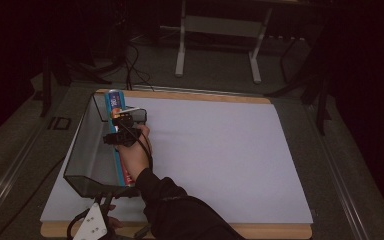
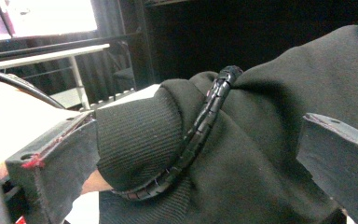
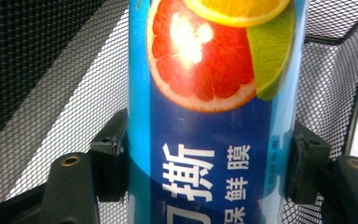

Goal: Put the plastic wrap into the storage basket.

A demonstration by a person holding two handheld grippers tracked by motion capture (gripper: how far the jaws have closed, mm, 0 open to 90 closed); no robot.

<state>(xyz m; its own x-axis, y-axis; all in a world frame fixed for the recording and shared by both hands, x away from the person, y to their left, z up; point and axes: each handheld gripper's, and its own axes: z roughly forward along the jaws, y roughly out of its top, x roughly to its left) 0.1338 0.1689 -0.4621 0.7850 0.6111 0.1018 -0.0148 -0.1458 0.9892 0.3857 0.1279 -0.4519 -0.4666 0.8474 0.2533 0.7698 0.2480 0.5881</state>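
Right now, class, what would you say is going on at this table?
A person is working with two hand-held grippers. The right gripper is clamped on a long blue box printed with citrus fruit, holding it inside a dark mesh basket at the table's left. The left gripper sits back at the near edge, jaws open, holding nothing, facing the person's sleeve.

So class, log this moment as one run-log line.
right tongs: shut on blue box | place: over mesh basket | left tongs: open, near sleeve

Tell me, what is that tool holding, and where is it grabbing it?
The right tool holds a long blue cling-film box printed with citrus slices, clamped across its two long sides, inside the black mesh basket. The left tool holds nothing.
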